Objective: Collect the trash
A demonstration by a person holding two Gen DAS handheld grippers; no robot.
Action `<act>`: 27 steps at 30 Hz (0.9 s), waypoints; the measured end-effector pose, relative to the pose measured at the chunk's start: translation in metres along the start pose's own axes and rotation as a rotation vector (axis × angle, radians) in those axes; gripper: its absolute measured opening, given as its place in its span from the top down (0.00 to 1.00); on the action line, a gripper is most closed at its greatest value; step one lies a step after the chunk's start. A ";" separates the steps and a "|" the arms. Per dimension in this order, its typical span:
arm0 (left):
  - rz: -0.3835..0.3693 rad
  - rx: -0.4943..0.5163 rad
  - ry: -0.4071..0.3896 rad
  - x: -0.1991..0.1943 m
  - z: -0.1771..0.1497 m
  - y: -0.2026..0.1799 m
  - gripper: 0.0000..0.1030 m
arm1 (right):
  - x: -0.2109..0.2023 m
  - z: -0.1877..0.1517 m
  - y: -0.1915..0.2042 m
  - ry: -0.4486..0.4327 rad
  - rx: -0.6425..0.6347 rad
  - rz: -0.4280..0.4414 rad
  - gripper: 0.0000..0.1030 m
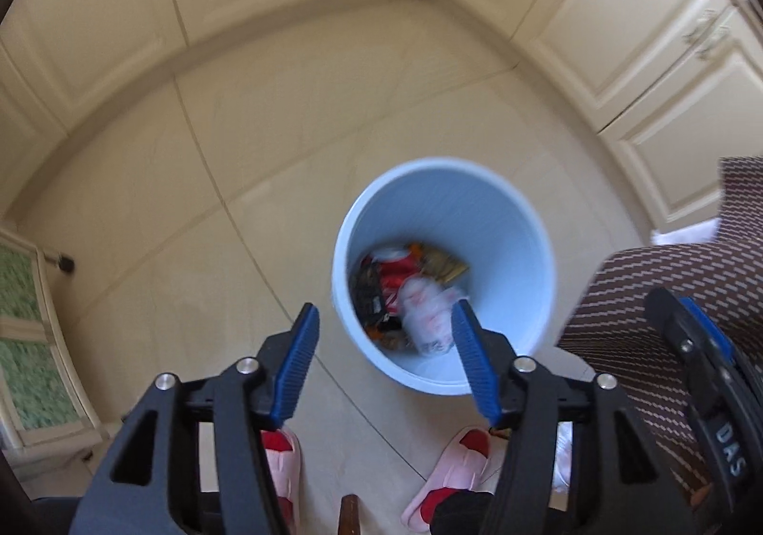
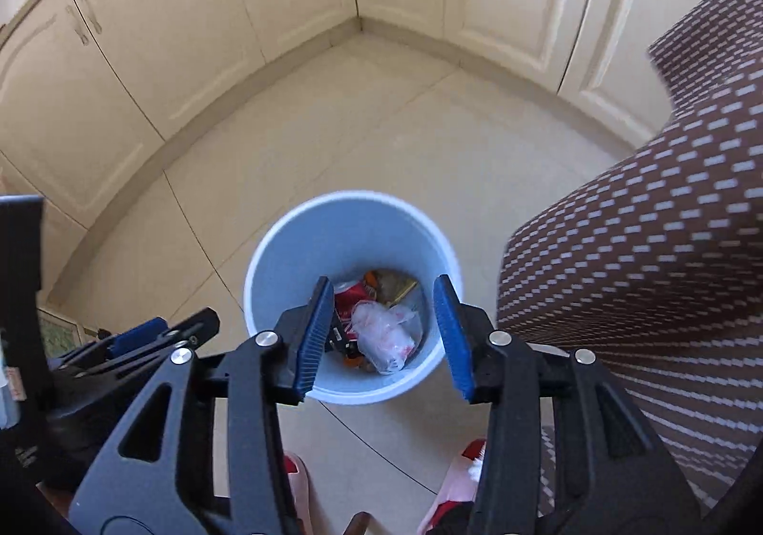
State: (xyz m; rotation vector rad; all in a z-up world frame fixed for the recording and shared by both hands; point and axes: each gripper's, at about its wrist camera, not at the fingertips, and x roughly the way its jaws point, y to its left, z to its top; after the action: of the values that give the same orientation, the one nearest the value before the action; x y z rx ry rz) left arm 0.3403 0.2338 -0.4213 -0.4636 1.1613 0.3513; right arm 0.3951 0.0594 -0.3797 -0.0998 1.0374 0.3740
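1. Two grippers are hanging above the floor (image 2: 381,115), both pointing down at the light blue bin (image 1: 534,249); you are holding the left gripper (image 1: 384,373) with its blue pads (image 1: 298,373) spread wide and nothing between them; you are holding the right gripper (image 2: 384,337) the same way, released, its pads (image 2: 453,339) apart and bare.
2. The bin is standing upright on the cream tiles, out from the corner where the cream cabinet doors (image 2: 157,25) are meeting; its mouth is facing up at you.
3. The trash is lying at the bottom of the bin; a crumpled clear plastic bag (image 2: 384,334) with red marks is sitting on top, a red wrapper (image 1: 398,277) is lying beside it, and a brownish-gold wrapper (image 1: 443,268) is resting toward the far wall; darker scraps below are too blurred to tell.
4. In the left view your right gripper (image 1: 706,363) is showing at the right edge; in the right view your left gripper (image 2: 138,339) is showing at the left edge.
5. Your pink and red slippers (image 1: 458,468) are standing on the floor just beside the bin's near side; brown cloth with white dashes (image 2: 644,249) is filling the right side.
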 end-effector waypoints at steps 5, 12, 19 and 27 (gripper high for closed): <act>-0.022 0.069 -0.153 -0.082 -0.006 -0.017 0.38 | -0.078 0.006 0.000 -0.132 -0.001 -0.023 0.52; -0.039 0.119 -0.402 -0.206 -0.019 -0.033 0.25 | -0.203 0.003 0.001 -0.332 0.007 -0.013 0.42; -0.079 0.191 -0.616 -0.317 -0.056 -0.059 0.19 | -0.333 -0.023 -0.003 -0.562 -0.006 -0.085 0.32; -0.115 0.292 -0.762 -0.421 -0.111 -0.080 0.14 | -0.450 -0.074 -0.026 -0.745 0.033 -0.174 0.21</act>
State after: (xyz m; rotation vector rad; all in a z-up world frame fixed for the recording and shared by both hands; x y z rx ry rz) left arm 0.1398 0.0963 -0.0509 -0.1099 0.4280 0.2195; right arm 0.1404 -0.0991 -0.0351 -0.0151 0.2949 0.2046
